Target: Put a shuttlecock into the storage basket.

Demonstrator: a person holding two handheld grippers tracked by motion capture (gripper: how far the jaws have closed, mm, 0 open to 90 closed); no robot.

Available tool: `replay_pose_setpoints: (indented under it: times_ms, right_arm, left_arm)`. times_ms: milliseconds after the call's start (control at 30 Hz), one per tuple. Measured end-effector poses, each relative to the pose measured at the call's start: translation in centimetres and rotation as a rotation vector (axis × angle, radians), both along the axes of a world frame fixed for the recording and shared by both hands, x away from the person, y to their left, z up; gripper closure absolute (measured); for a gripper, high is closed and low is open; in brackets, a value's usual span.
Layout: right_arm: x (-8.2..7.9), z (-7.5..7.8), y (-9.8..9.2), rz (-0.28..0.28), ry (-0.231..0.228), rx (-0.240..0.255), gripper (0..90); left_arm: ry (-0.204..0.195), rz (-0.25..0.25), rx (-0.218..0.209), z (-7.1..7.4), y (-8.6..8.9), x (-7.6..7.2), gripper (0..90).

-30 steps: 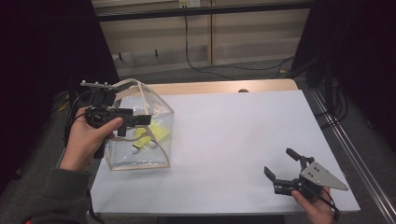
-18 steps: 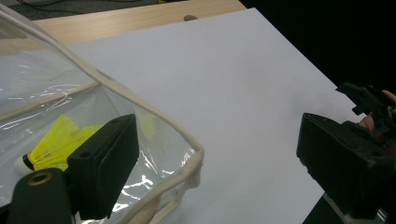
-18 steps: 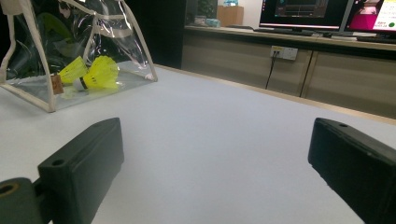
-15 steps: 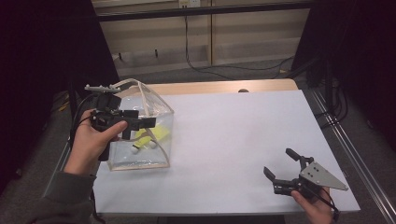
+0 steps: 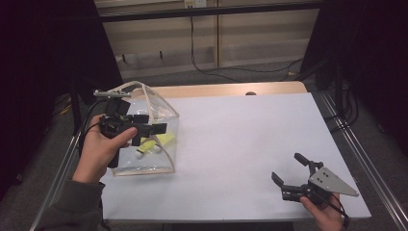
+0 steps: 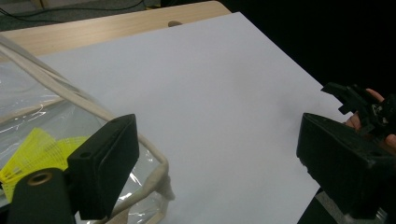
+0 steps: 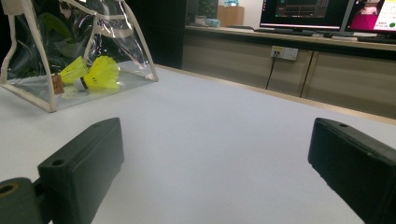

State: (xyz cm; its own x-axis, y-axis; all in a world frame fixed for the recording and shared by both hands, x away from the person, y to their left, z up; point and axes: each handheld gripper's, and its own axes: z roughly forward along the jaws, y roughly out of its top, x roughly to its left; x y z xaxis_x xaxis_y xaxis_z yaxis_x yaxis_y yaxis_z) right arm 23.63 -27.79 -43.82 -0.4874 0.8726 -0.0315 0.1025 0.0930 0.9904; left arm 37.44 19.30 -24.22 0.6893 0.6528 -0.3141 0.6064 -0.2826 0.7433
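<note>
Shuttlecocks (image 5: 155, 143) lie inside the clear bag (image 5: 163, 115); my left tongs (image 5: 153, 130) hover spread above it, right tongs (image 5: 287, 169) spread well apart from it.

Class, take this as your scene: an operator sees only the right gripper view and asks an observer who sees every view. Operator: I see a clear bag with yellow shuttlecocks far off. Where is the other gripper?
Observer: The left gripper is at the clear bag, above its open top, in the high view.
Operator: Is it gripping the bag?
Observer: No. Its jaws stand wide open, with one jaw over the bag's pale rim in the left gripper view.
Operator: How many shuttlecocks are inside?
Observer: Two white cork tips show beside the yellow shuttlecocks from above.
Operator: Where am I on the table?
Observer: The right gripper is near the table's front right corner, jaws open.
</note>
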Motion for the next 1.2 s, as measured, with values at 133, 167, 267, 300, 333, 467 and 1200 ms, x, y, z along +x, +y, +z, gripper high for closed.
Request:
replay_pose_setpoints:
  times_ms: [133, 167, 267, 300, 333, 467, 1200]
  right_arm:
    - [0.0, 0.0, 0.0, 0.001, 0.0, 0.001, 3.1]
    - [0.0, 0.0, 0.0, 0.001, -0.001, 0.0, 3.1]
    - [0.0, 0.0, 0.0, 0.001, 0.0, 0.0, 3.1]
    - [0.0, 0.0, 0.0, 0.002, 0.001, -0.001, 3.1]
    - [0.0, 0.0, 0.0, 0.003, 0.0, -0.001, 3.1]
    - [0.0, 0.0, 0.0, 0.001, 0.0, 0.0, 3.1]
    - [0.0, 0.0, 0.1, 0.006, 0.0, -0.002, 3.1]
  left_arm:
    - [-0.007, -0.01, -0.007, 0.0, -0.3, -0.2, 13.2]
    - [-0.007, -0.012, -0.012, 0.0, -0.4, -0.3, 13.1]
    - [-0.007, -0.028, -0.015, -0.2, -0.7, -0.4, 13.1]
    - [-0.007, -0.031, -0.017, -0.3, -0.8, -0.5, 13.1]
    - [-0.007, -0.035, -0.018, -0.3, -0.8, -0.5, 13.1]
    - [-0.017, -0.041, -0.034, -0.6, -1.1, -0.7, 13.1]
    - [-0.056, -0.08, -0.054, -3.3, -2.3, -2.8, 13.1]
